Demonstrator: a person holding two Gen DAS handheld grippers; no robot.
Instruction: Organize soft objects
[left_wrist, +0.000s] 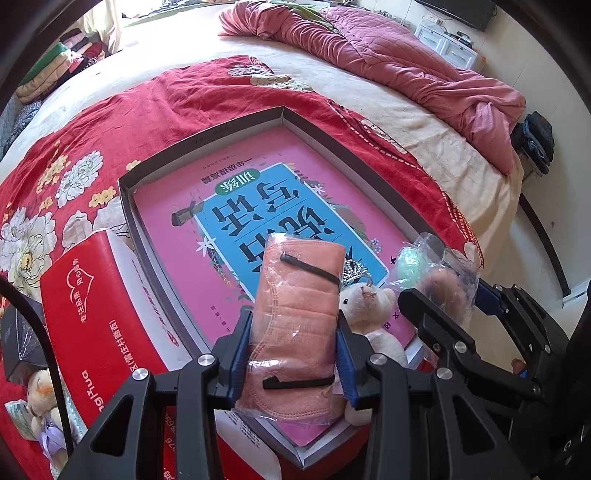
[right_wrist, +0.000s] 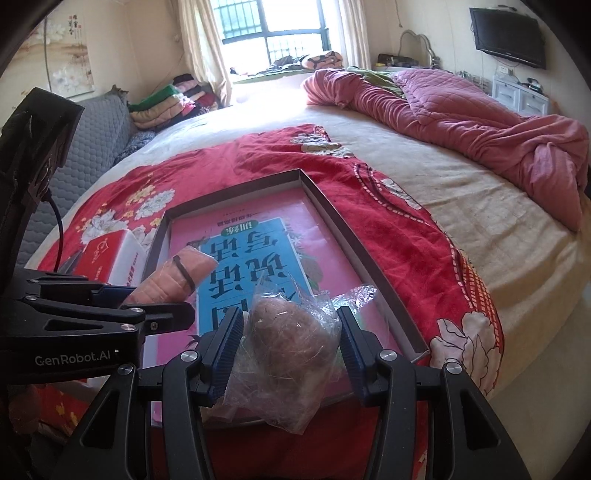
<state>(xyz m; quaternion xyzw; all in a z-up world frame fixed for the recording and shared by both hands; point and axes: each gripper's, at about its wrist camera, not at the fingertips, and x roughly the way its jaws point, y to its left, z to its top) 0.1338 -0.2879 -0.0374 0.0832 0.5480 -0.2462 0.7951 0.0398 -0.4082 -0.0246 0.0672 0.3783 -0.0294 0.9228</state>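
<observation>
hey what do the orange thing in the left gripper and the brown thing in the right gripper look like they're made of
Orange mask pack: soft pleated nonwoven-looking fabric, matte, with black strips, inside a glossy clear plastic sleeve that catches glare. Brown bundle: fuzzy, plush-like or fibrous stuff, loose strands showing; exact material unclear, wrapped in crinkled clear plastic film.

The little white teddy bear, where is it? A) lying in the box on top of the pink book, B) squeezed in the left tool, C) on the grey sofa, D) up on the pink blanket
A: the teddy bear lies inside the box on the pink book, just beside the left tool, which grips a bagged face mask instead.
</observation>
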